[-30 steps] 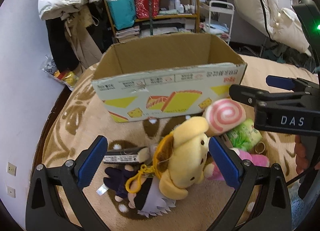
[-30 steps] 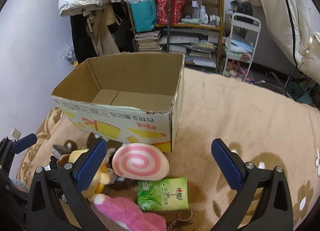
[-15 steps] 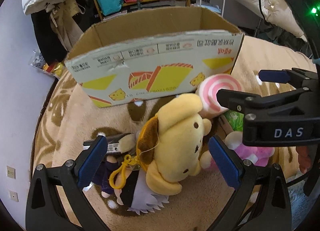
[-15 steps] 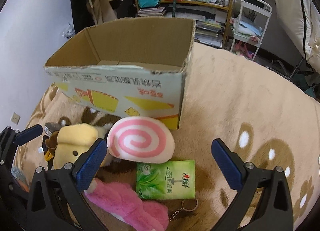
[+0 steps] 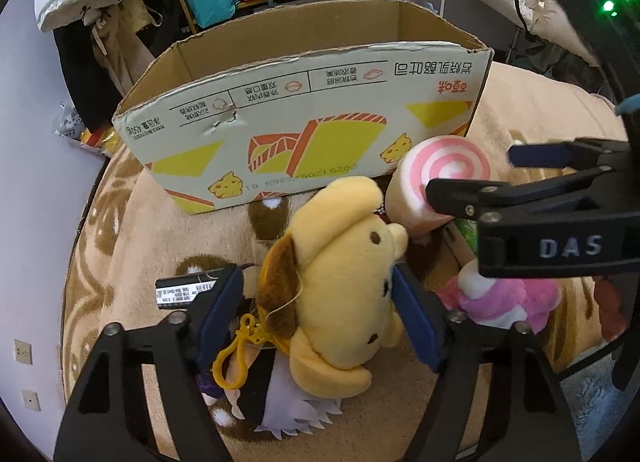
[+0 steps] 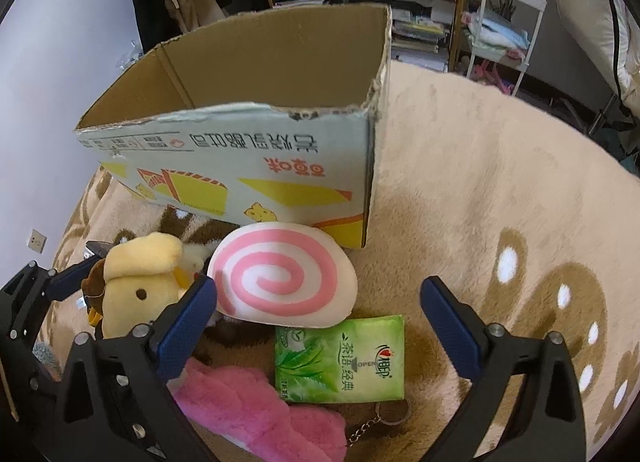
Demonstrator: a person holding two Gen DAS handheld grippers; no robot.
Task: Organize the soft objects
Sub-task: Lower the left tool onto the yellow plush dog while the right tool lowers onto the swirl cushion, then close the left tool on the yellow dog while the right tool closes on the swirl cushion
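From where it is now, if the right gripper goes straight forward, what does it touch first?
Most likely the pink spiral cushion, lying just ahead between the open right gripper fingers, in front of the cardboard box; depth is uncertain.

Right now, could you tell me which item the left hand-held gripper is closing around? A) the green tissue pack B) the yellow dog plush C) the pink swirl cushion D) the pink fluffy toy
B: the left hand-held gripper has its blue pads pressed against both sides of the yellow dog plush.

Both views sit low over the blanket [image 6: 500,166], looking forward and slightly down toward the cardboard box [image 5: 304,142]. The left wrist view is close on the yellow dog plush [image 5: 340,286]; the right wrist view sits beside it, sharing box, plush and swirl cushion [image 6: 284,282].
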